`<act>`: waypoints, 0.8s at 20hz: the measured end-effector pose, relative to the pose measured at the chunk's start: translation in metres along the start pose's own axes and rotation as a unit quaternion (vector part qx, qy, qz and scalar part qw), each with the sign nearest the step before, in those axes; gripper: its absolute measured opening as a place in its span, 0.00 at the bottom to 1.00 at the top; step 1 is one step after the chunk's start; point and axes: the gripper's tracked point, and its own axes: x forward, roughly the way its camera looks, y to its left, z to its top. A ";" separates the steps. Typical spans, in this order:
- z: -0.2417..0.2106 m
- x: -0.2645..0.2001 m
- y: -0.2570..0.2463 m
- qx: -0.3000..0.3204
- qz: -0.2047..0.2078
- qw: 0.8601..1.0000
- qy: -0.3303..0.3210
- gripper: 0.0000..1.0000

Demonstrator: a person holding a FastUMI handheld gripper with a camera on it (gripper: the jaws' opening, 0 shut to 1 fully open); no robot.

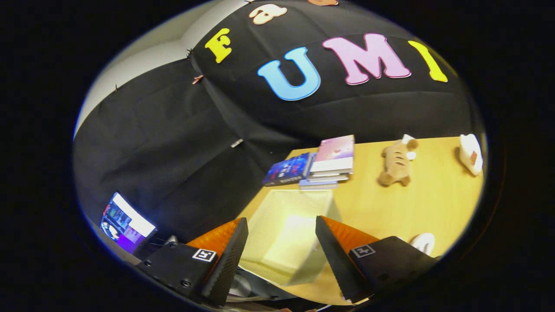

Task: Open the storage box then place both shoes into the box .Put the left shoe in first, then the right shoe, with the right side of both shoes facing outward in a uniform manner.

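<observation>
The storage box (284, 234) is a pale translucent bin standing open on the wooden table (433, 208), its inside bare. My gripper (282, 225) hovers above the box's near side, open, with nothing between its fingers; the box's hollow shows through the gap. A white shoe (425, 242) peeks out just right of the right finger, mostly hidden behind it. Another white shoe-like thing (471, 154) lies at the table's far right edge.
A stack of books (331, 162) with a dark blue book (289, 169) beside it sits beyond the box. A tan plush toy (396, 162) lies right of the books. A lit screen (125, 223) stands left, off the table.
</observation>
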 end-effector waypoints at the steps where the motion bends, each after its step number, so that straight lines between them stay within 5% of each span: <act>1: -0.010 -0.009 -0.016 -0.006 -0.020 1.000 0.010 0.97; 10: -0.123 -0.057 -0.124 -0.060 -0.157 0.976 0.139 0.96; 16: -0.180 -0.056 -0.166 -0.087 -0.194 0.955 0.207 0.78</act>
